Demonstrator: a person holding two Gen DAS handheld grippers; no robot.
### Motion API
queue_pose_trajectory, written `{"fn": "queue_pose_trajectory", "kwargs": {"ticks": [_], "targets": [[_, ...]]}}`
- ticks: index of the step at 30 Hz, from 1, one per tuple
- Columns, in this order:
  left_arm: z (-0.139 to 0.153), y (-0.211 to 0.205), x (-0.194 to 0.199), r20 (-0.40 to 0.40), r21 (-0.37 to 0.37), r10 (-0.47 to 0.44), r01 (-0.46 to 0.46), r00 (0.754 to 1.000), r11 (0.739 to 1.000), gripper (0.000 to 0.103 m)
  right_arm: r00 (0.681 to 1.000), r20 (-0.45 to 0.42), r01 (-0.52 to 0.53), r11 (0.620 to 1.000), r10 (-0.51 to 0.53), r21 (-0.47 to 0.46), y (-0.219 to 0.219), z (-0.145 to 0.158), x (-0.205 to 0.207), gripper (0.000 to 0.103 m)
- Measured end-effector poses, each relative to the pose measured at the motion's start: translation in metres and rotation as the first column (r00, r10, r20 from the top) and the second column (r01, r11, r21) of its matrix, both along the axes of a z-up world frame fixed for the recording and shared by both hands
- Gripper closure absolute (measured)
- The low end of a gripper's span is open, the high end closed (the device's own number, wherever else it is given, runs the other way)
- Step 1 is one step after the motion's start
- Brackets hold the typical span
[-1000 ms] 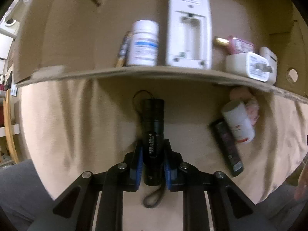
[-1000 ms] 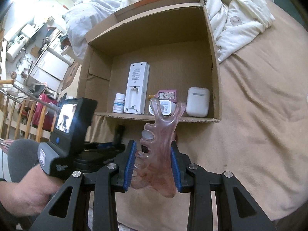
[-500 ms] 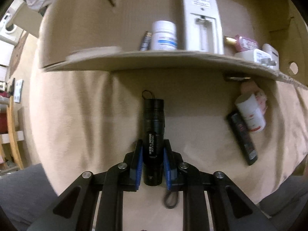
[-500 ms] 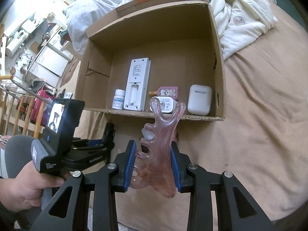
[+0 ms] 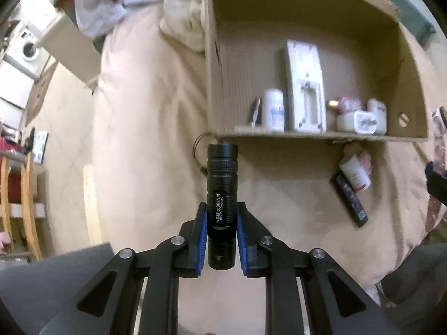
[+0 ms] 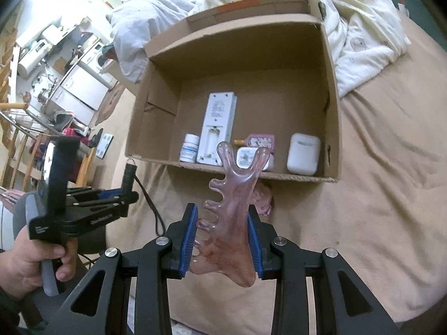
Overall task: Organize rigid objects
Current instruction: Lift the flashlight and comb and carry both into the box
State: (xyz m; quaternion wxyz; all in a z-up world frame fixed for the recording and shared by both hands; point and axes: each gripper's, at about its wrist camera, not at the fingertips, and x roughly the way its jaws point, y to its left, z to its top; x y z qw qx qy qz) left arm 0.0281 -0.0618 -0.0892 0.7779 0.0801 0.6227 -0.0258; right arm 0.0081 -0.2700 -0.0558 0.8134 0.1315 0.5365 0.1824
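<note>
My left gripper clamped the stiff, smooth torch mid-barrel; my right gripper pinched the hard, likely brittle comb.

This was a home, a lived-in bedroom corner. A tan bedsheet covered a bed, with rumpled white bedding heaped behind a cardboard box. Past the bed stood a washing machine, white cabinets and a wooden chair.
</note>
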Motion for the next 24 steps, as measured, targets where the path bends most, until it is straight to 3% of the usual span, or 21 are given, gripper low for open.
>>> {"fn": "queue_pose_trajectory", "kwargs": {"ticks": [14,24], "targets": [[0.084,-0.007,0.002,0.180,-0.063,-0.040,0.052,0.983,0.997,0.086,0.995,0.096,0.020,0.998,-0.026,0.066,0.004,0.028,0.015,0.067],[0.131,-0.013,0.040,0.303,-0.101,-0.040,0.074,0.952,0.992,0.086,0.987,0.145,0.056,0.994,-0.070,0.093,-0.006,0.039,0.031,0.067]]}}
